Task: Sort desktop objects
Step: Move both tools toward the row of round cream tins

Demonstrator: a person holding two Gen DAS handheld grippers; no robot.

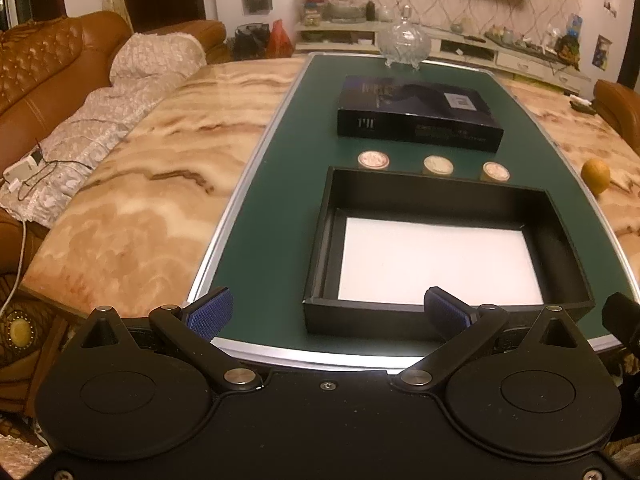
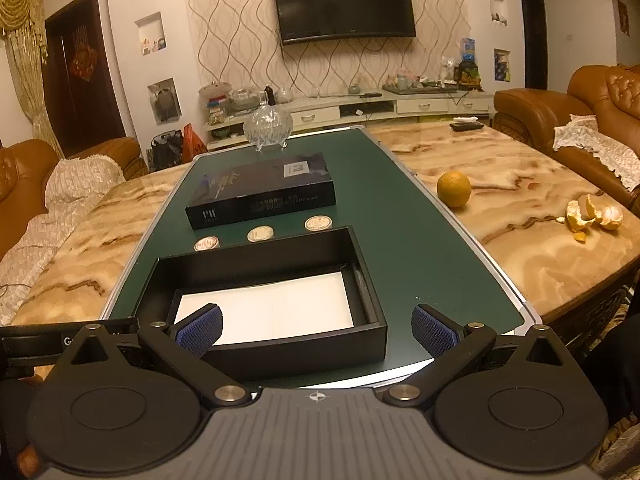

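An open black box (image 1: 320, 240) with a white liner sits on the green mat (image 1: 276, 200); it also shows in the right wrist view (image 2: 372, 280). Three round coin-like discs (image 1: 438, 165) lie in a row just behind it, also in the right wrist view (image 2: 260, 234). A dark box lid (image 1: 416, 116) lies farther back, also in the right wrist view (image 2: 264, 190). My left gripper (image 1: 328, 312) is open and empty at the mat's near edge. My right gripper (image 2: 316, 328) is open and empty over the box's near wall.
A glass lidded bowl (image 1: 405, 42) stands at the mat's far end. A whole orange (image 2: 453, 189) and a peeled orange with peel (image 2: 592, 216) lie on the marble table (image 2: 520, 208) to the right. Brown sofas flank the table.
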